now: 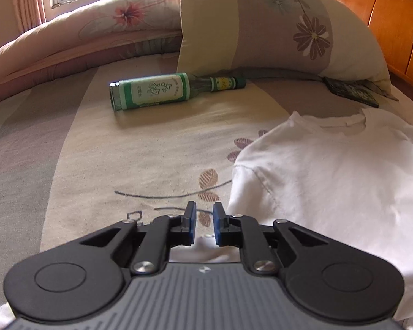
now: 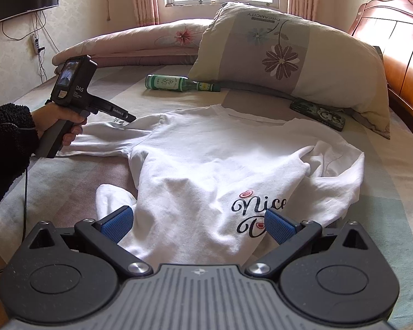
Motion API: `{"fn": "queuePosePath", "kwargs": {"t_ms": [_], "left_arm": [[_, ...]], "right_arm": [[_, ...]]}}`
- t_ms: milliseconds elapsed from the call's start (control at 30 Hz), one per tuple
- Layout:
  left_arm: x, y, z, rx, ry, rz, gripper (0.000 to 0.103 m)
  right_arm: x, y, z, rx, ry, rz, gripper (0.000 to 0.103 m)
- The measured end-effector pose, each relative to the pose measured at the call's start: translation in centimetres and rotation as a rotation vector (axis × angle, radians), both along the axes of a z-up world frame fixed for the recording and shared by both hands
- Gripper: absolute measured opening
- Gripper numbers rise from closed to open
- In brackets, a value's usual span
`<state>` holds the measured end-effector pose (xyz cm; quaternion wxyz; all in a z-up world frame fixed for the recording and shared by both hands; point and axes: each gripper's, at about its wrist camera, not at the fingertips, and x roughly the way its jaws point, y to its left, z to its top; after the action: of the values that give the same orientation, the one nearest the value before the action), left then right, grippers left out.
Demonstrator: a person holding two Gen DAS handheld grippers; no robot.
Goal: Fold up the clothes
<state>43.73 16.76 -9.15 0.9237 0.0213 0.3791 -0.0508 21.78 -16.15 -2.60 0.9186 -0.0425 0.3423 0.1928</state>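
Right wrist view: white shirt lies collar-away; left gripper, fingers narrowly parted and empty, sits at the spread sleeve, while right gripper hovers wide open over the hem.

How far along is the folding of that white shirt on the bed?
Barely begun. Done: the white T-shirt lies spread on the bed, though rumpled on one side, with no fold made. In hand: the left gripper, jaws a little apart with nothing between them, sits at the outstretched sleeve; the right gripper hangs open over the hem. Left: every fold.
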Motion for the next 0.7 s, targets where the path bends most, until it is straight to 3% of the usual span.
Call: {"fn": "queuePosePath", "kwargs": {"t_ms": [167, 267, 367, 633, 700], "left_arm": [[1.4, -0.6, -0.9, -0.050, 0.056, -0.022, 0.012], [0.0, -2.1, -1.1, -0.021, 0.028, -0.111, 0.012], [-0.4, -2.6, -1.7, 0.017, 0.031, -0.133, 0.013], [-0.8, -1.2, 0.0, -0.050, -0.017, -0.149, 0.031], [-0.8, -1.4, -0.3, -0.037, 0.003, -0.173, 0.033]], "right_arm": [[-0.3, 0.1, 0.2, 0.001, -0.015, 0.000, 0.103], [-0.3, -0.1, 0.1, 0.000, -0.012, -0.003, 0.103], [0.0, 0.0, -0.3, 0.008, 0.005, -0.007, 0.103], [-0.2, 0.2, -0.4, -0.024, -0.018, 0.000, 0.103], [0.0, 0.0, -0.6, -0.011, -0.007, -0.008, 0.103]]}}
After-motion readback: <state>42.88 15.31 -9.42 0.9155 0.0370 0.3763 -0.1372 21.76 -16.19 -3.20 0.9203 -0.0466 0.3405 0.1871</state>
